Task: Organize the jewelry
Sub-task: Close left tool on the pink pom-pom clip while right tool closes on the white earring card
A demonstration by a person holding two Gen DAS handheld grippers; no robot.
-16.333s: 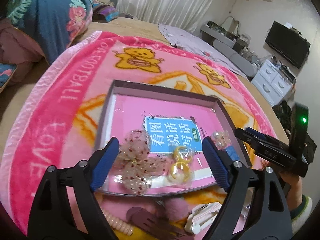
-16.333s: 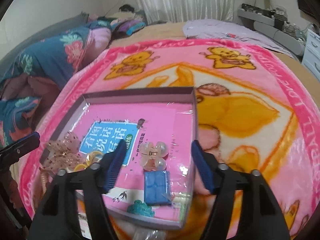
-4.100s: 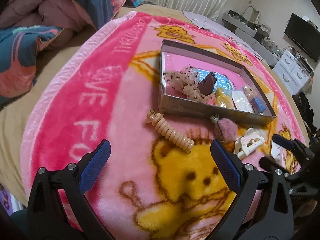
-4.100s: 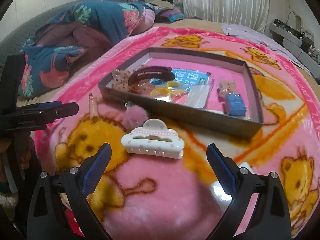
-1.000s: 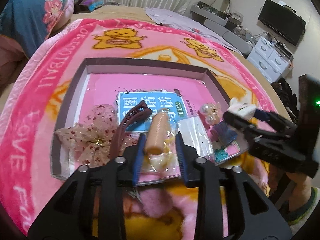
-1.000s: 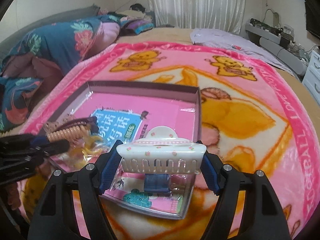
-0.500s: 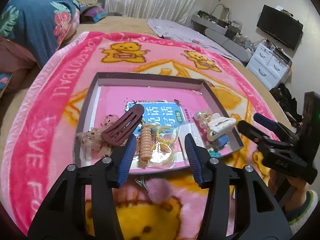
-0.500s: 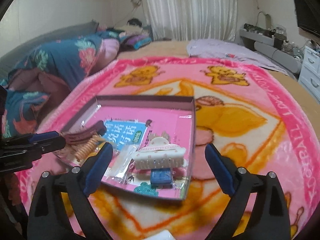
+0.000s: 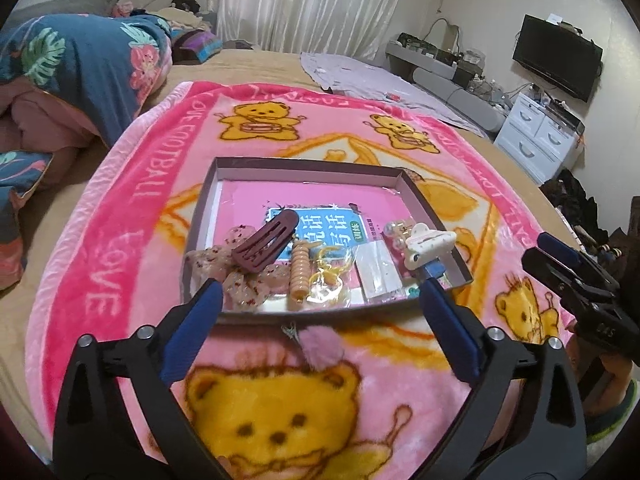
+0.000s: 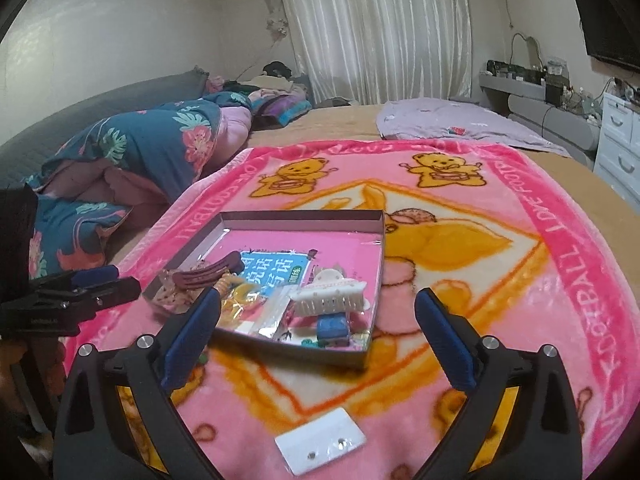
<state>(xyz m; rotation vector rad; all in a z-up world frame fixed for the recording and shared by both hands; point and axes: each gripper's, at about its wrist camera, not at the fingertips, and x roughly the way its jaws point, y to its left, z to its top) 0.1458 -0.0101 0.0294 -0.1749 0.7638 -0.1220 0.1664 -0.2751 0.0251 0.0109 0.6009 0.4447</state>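
A shallow grey box [image 9: 200, 216] [image 10: 296, 348] lies on a pink bear blanket. In it are a sheer bow [image 9: 240, 280], a maroon hair clip [image 9: 266, 246], a peach spiral hair tie [image 9: 300, 274], yellow rings in a bag [image 9: 328, 276], a white claw clip [image 9: 428, 244] [image 10: 330, 298] and a blue piece [image 10: 332, 328]. A pink pompom [image 9: 320, 346] lies on the blanket in front of the box. A white earring card [image 10: 320, 446] lies near the right gripper. My left gripper [image 9: 318, 334] is open and empty, near the box's front. My right gripper [image 10: 316, 338] is open and empty.
A folded floral quilt [image 9: 80, 68] lies at the left on the bed. A lilac cloth [image 10: 456, 120] lies beyond the blanket. White drawers [image 9: 540, 136] and a TV [image 9: 556, 62] stand at the right wall.
Both grippers have let go of the hair tie and the white claw clip, opened wide, and drawn back from the box. The items now lie in the box.
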